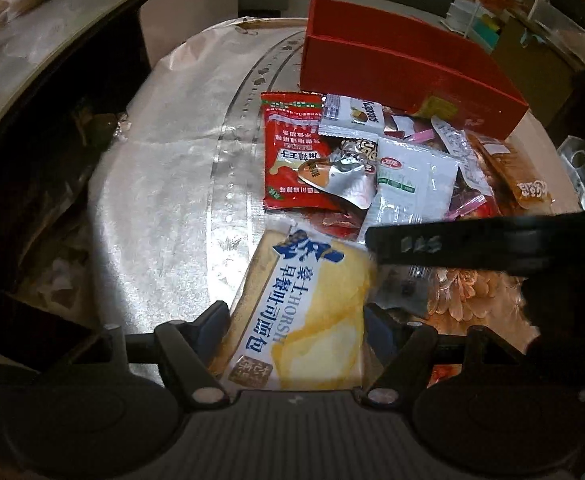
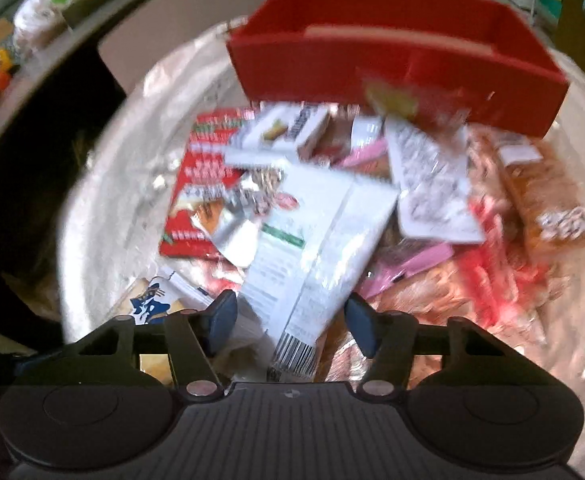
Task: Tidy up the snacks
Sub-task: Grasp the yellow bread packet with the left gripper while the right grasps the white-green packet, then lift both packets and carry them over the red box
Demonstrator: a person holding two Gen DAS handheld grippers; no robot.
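One red box [image 1: 404,68], one bread packet [image 1: 304,312], several loose snack sachets.

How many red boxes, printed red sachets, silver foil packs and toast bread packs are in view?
red box: 1
printed red sachet: 1
silver foil pack: 1
toast bread pack: 1
Total: 4
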